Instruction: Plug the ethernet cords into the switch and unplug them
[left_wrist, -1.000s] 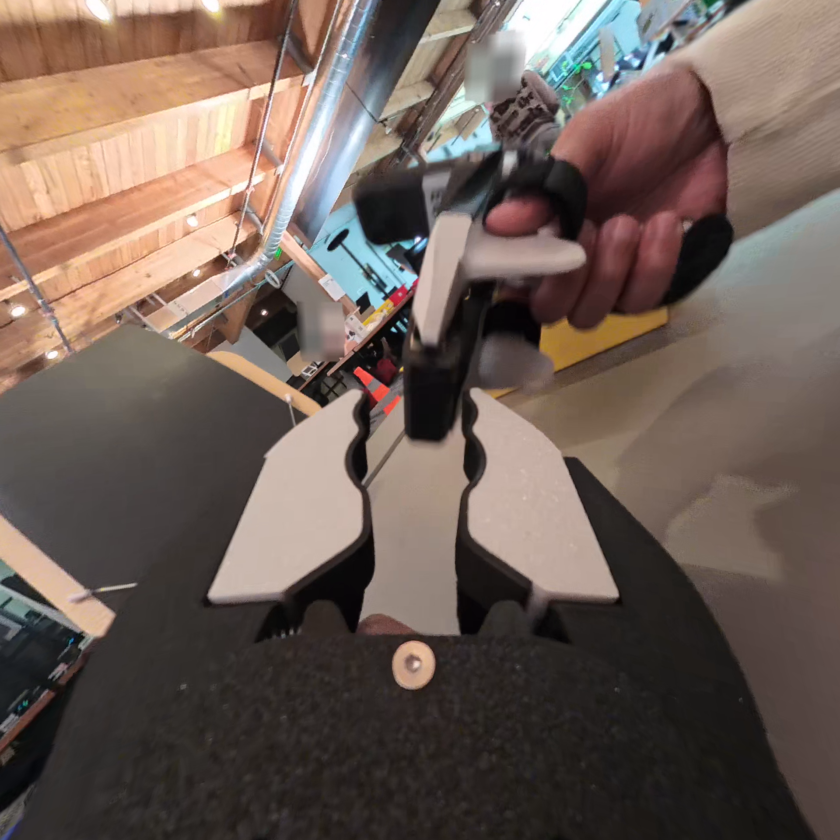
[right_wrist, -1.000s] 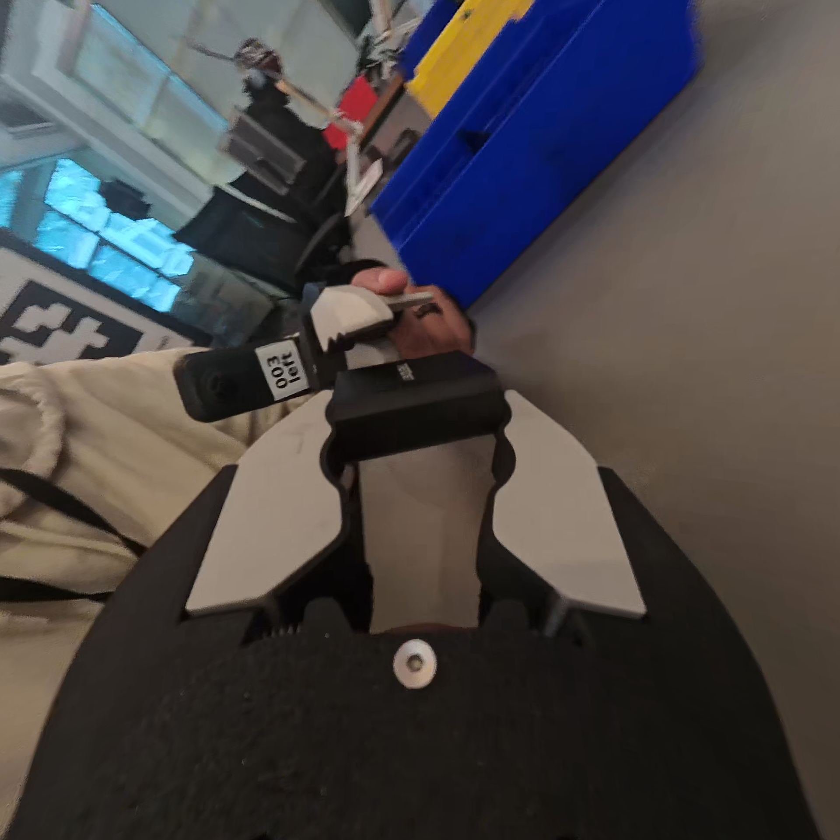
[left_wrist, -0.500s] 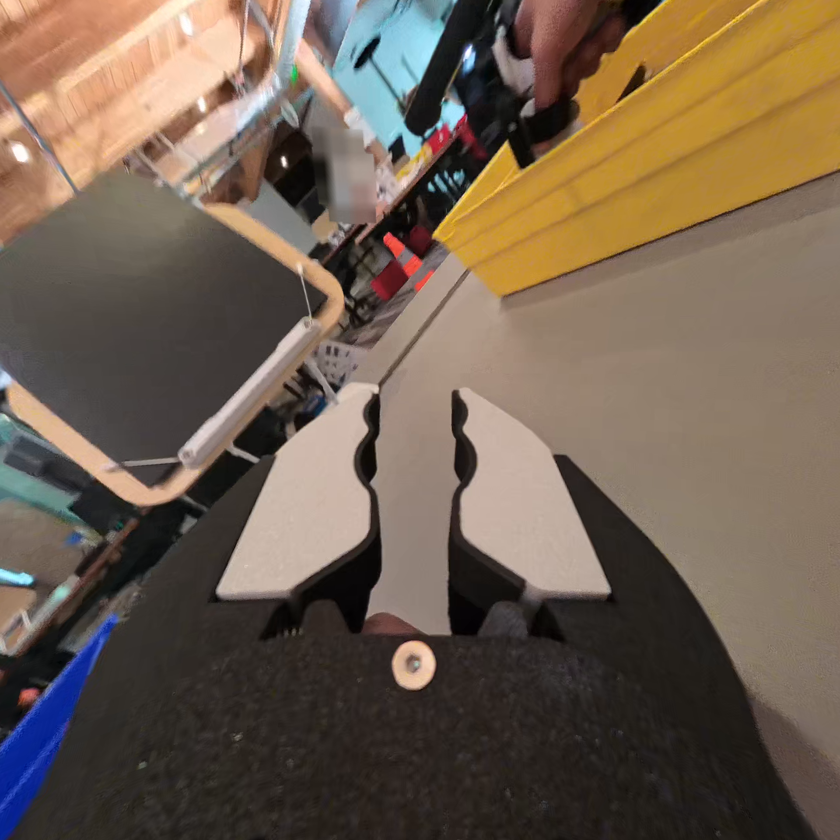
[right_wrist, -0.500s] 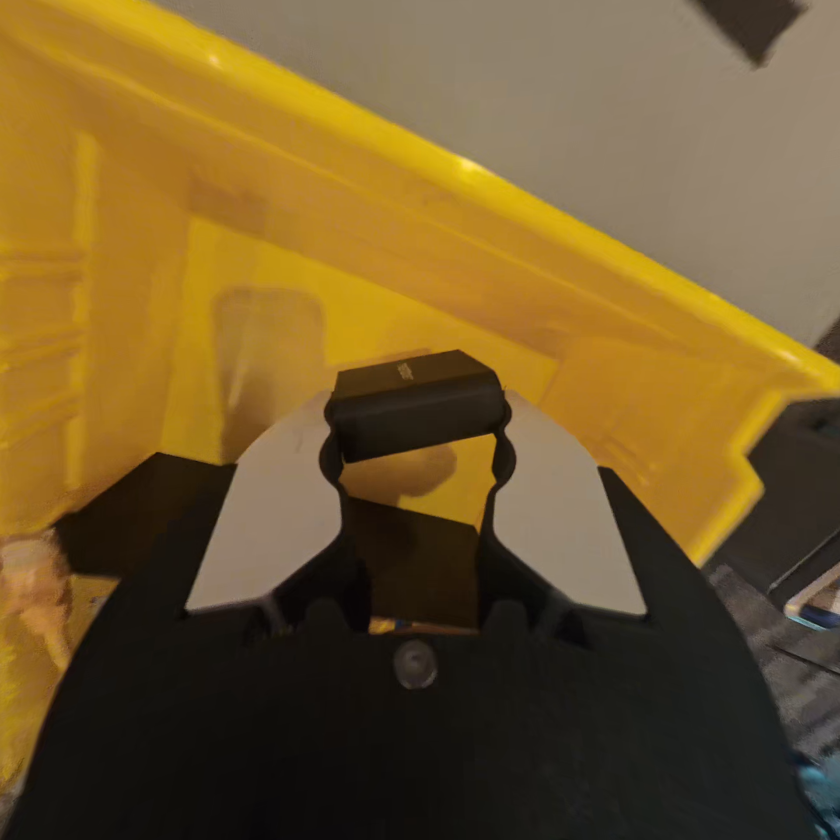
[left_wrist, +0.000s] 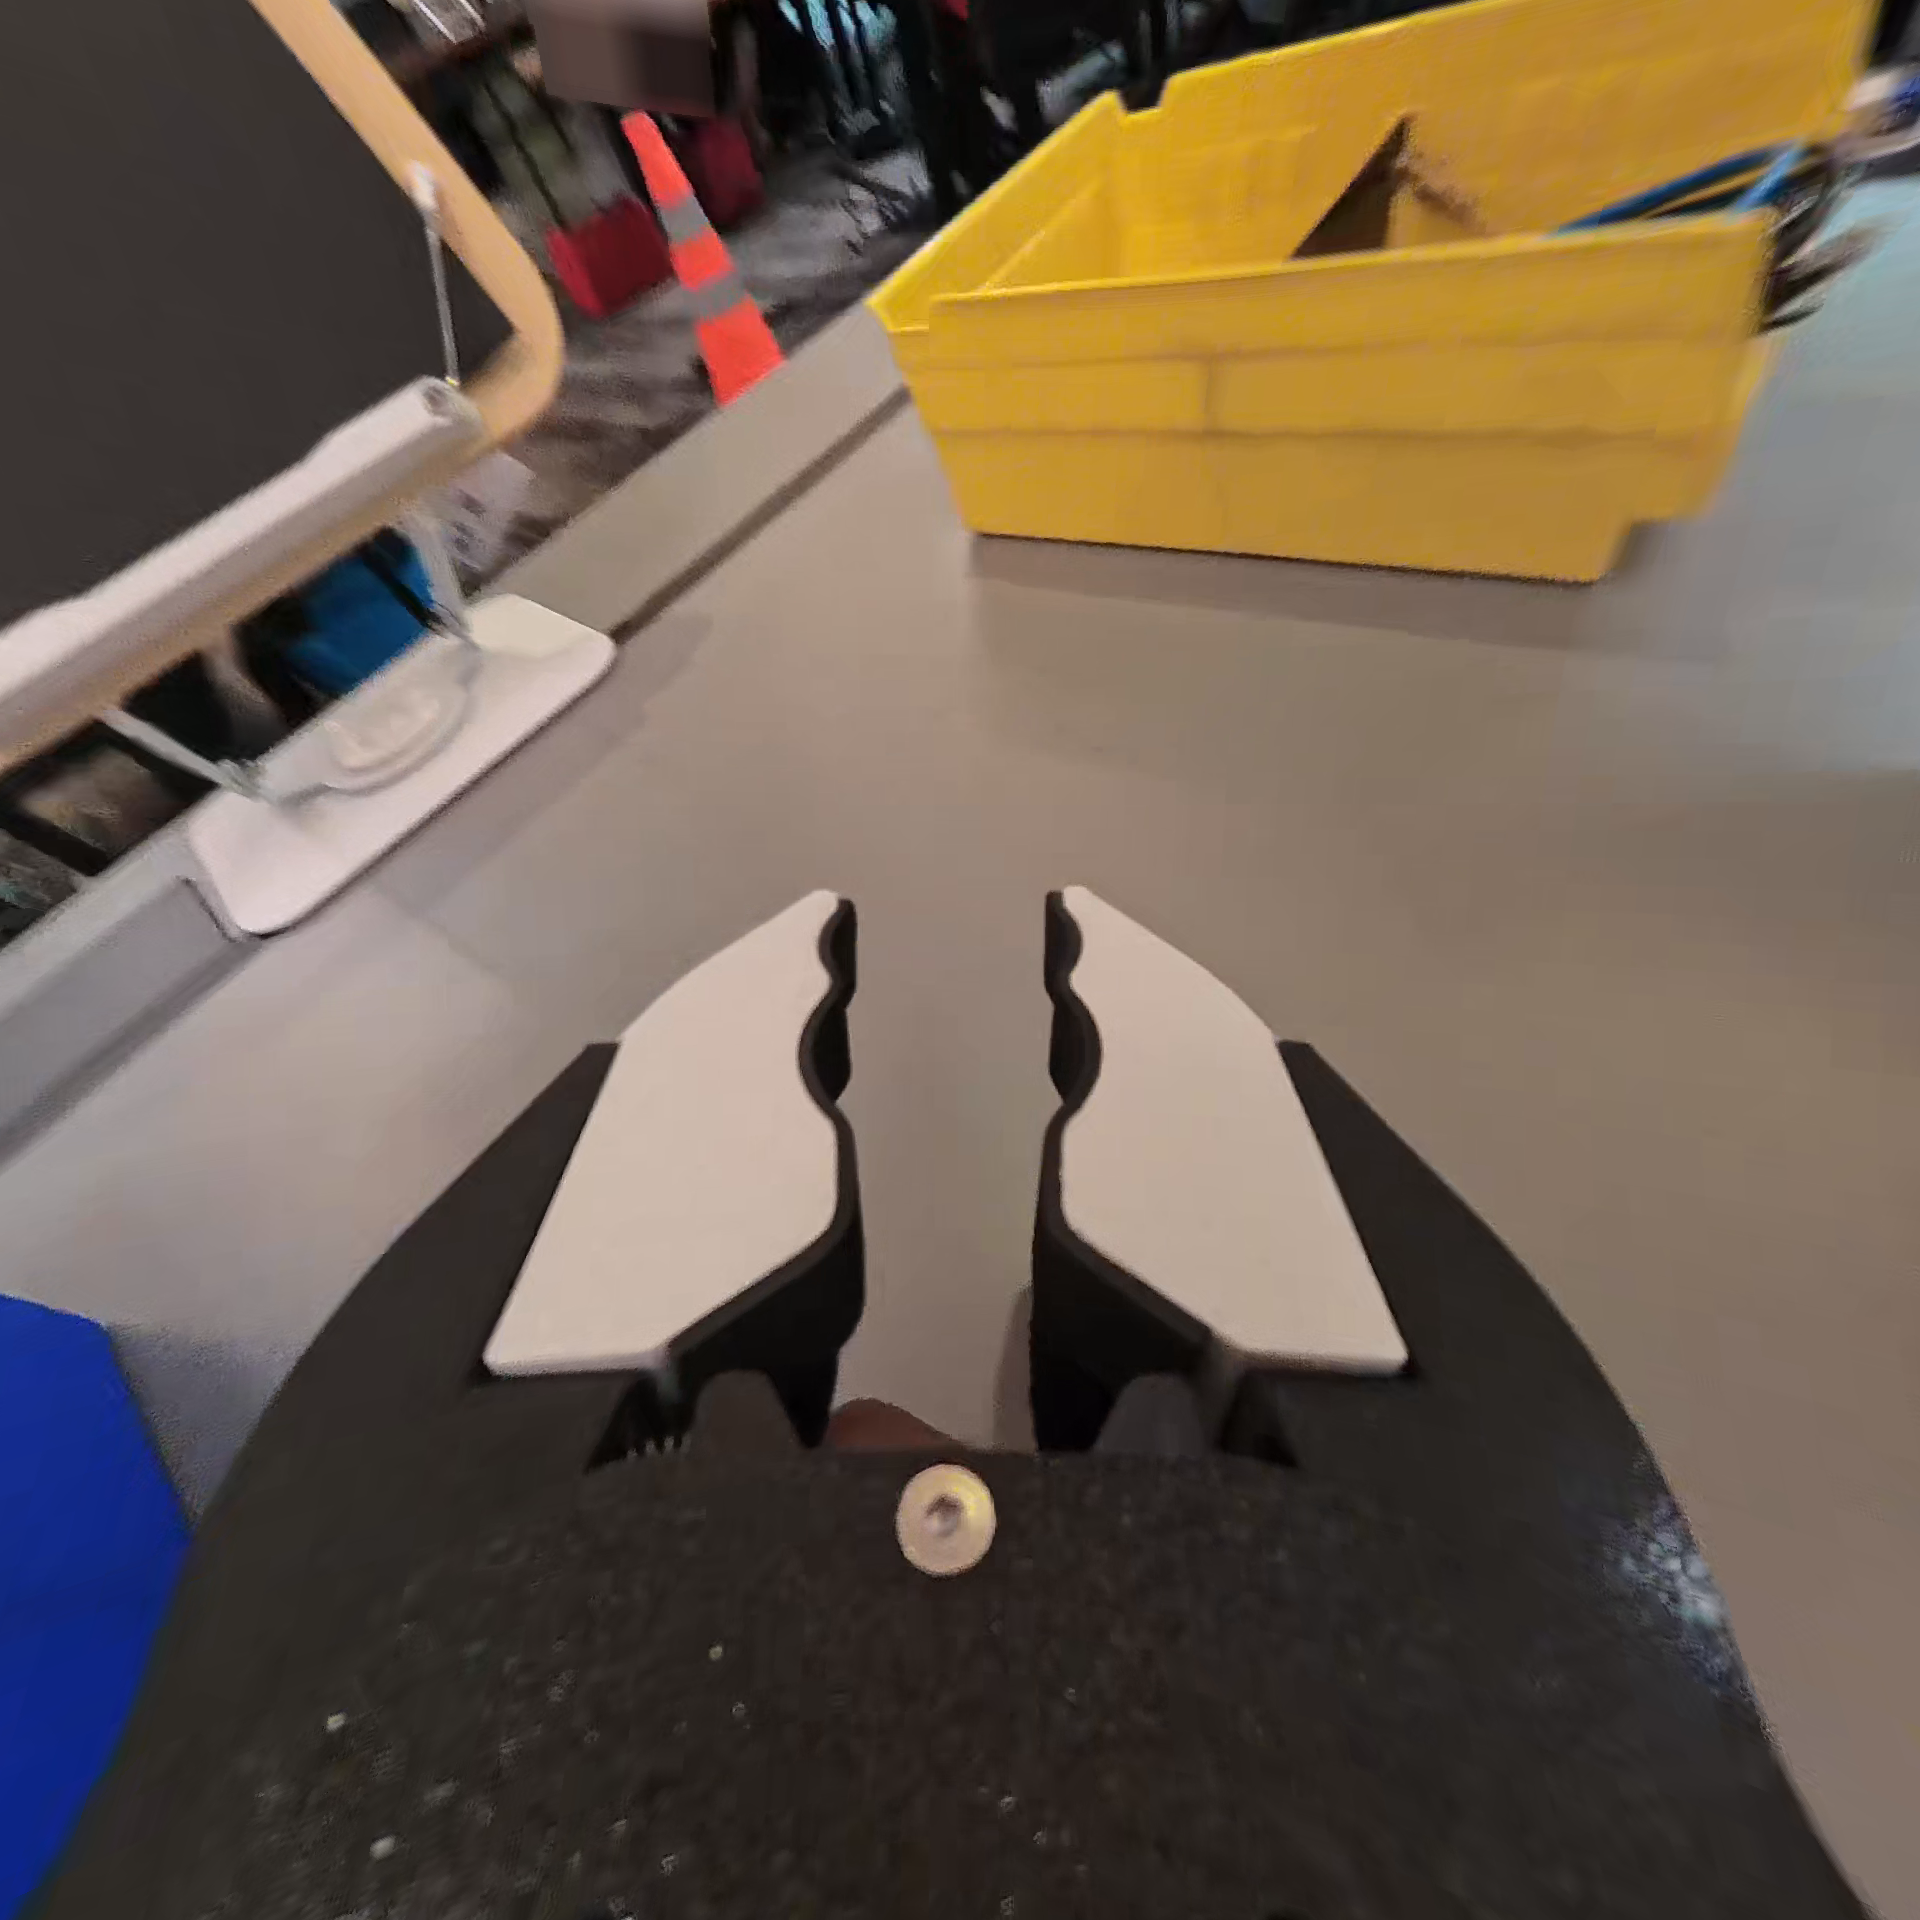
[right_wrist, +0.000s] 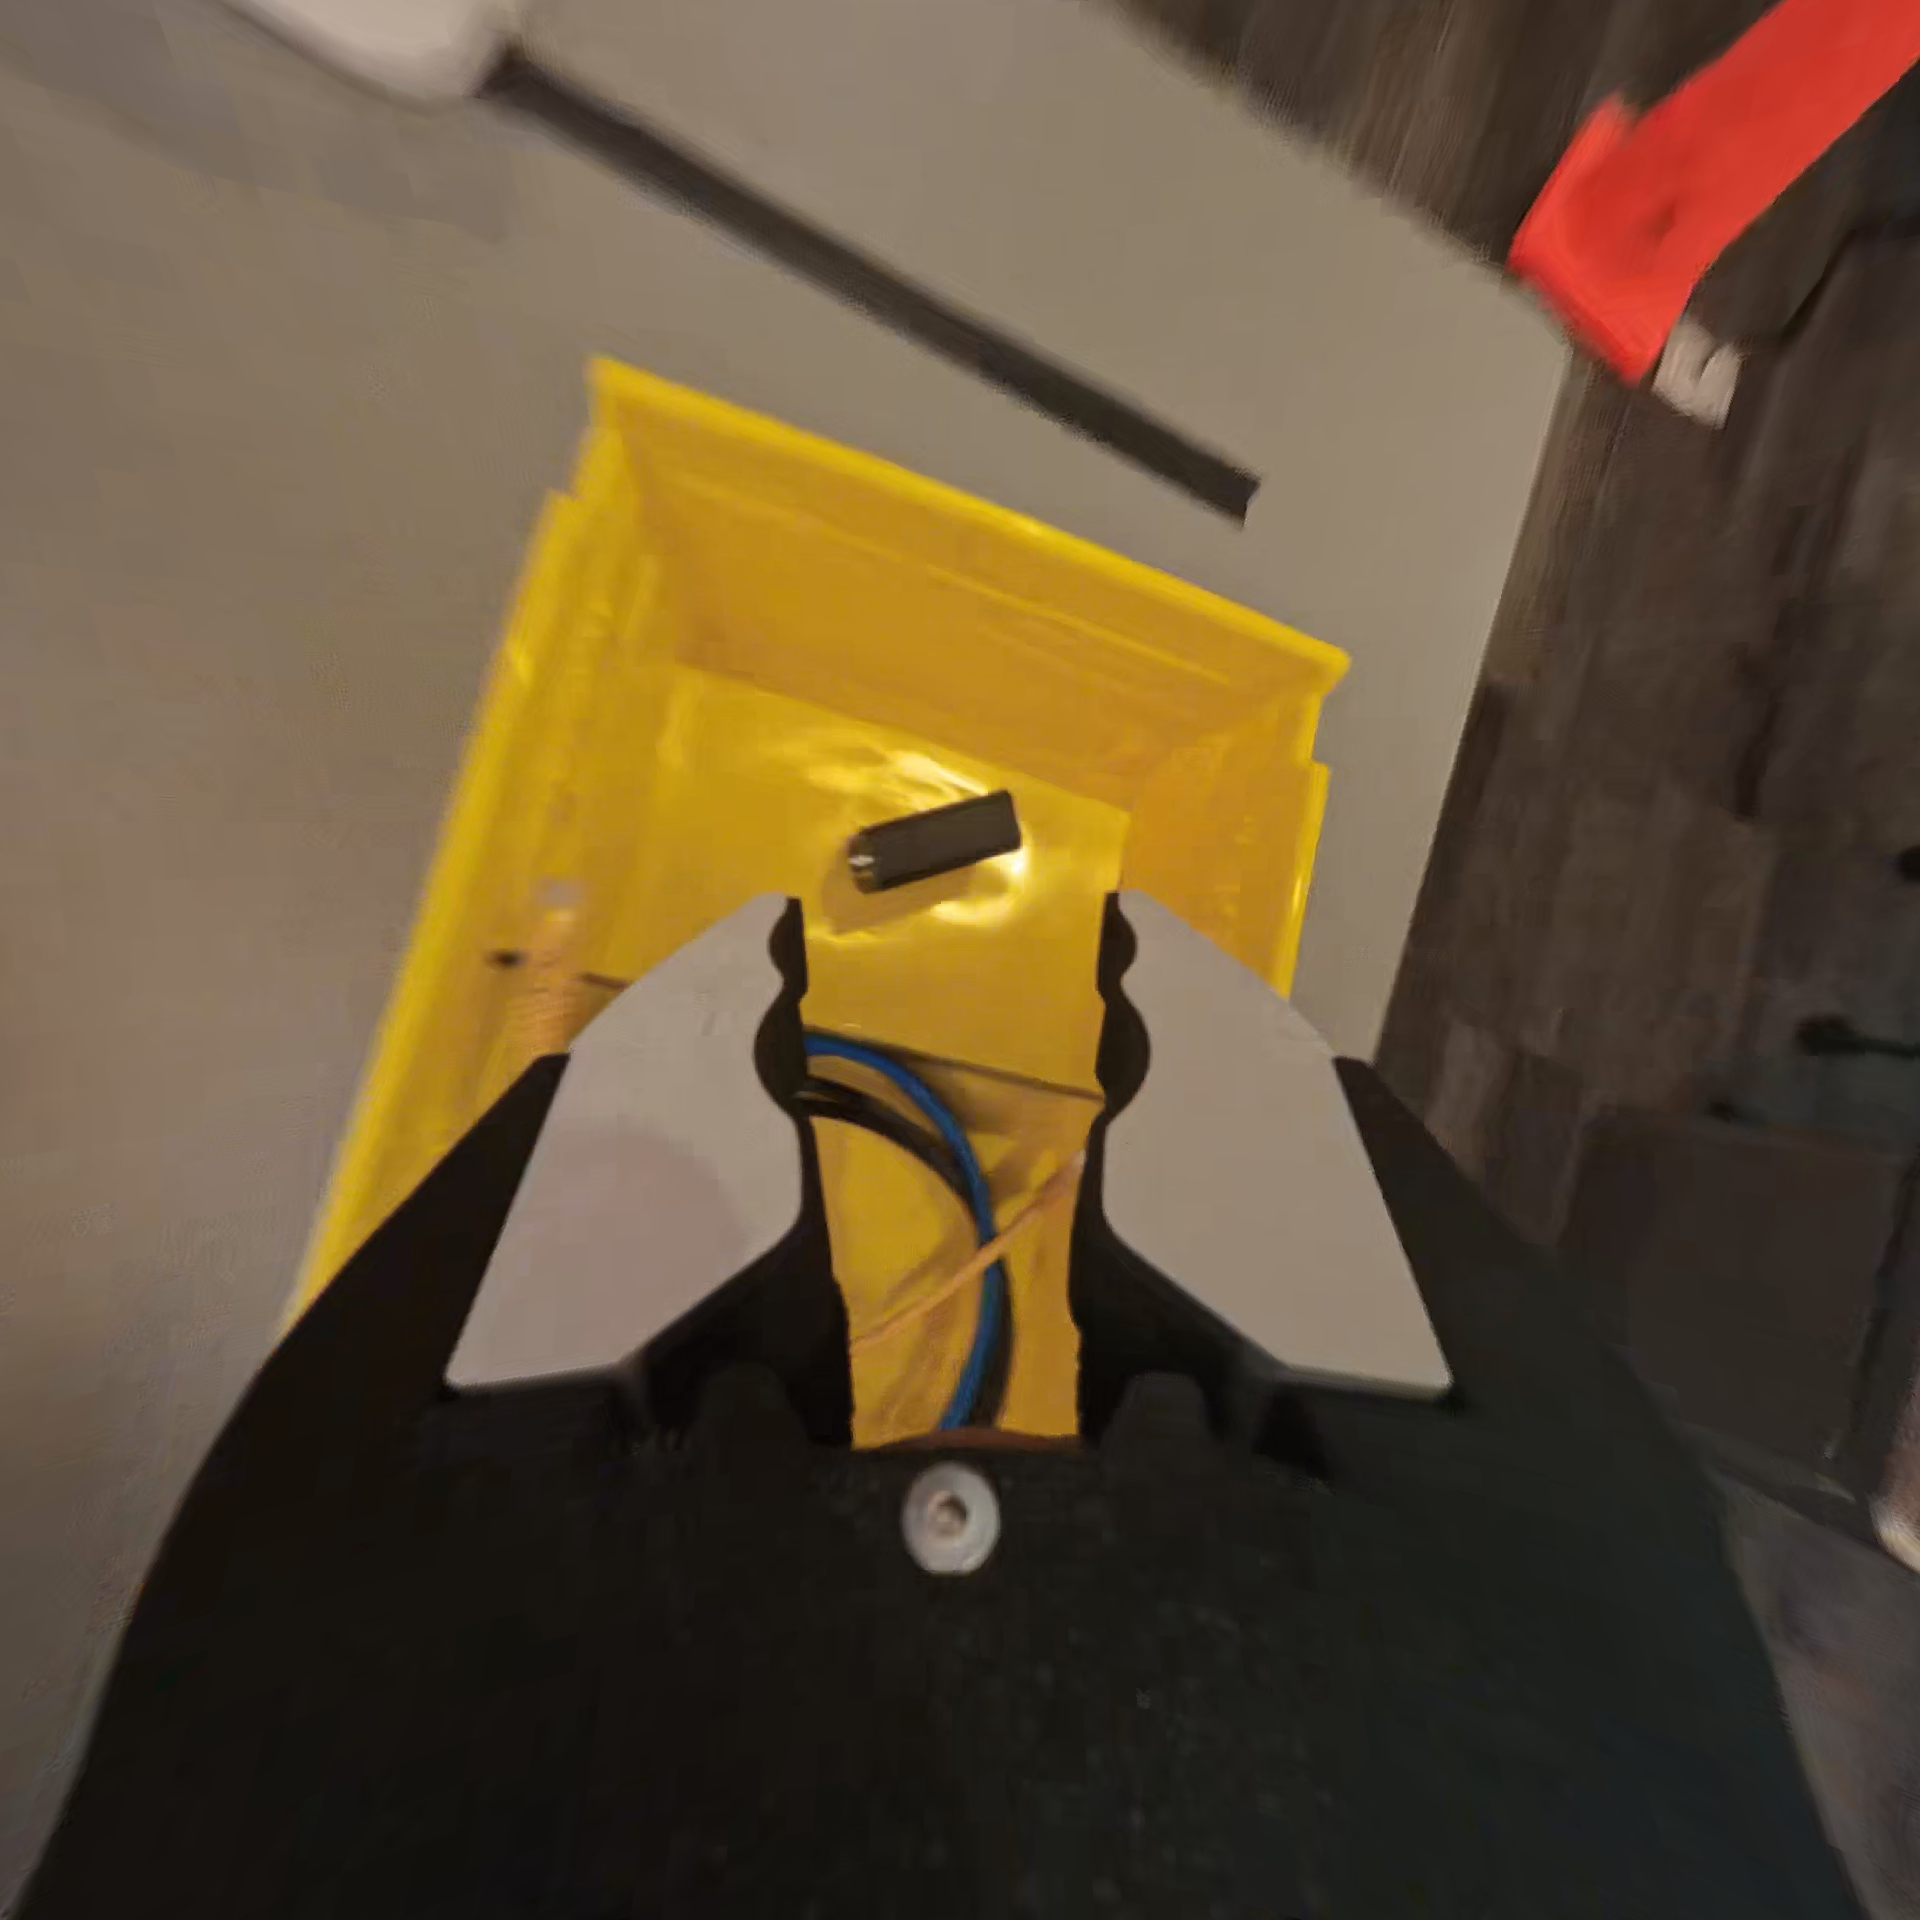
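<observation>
**Ethernet cords and a small black part lie in the yellow bin, both grippers empty**

Ethernet cords, one blue and one black, curl on the floor of the yellow bin at lower centre of the right wrist view, partly hidden behind the fingers. Largest in both views is the grey bench, which fills the middle of the left wrist view. The bin sits on it at the upper right of that view, blurred.

A small black block lies loose on the bin floor, just above the fingertips in the right wrist view; whether it is the switch is unclear.

The right gripper hovers over the bin with its fingers spread wide and nothing between them. The left gripper is held over bare bench, fingers parted and empty.

Judging by their look, the cords are light and limp and will sag if lifted mid-length; the stiff plug end is the better place to pinch, though no plug shows here. The block looks rigid, light and smooth, best gripped across its short sides.
</observation>
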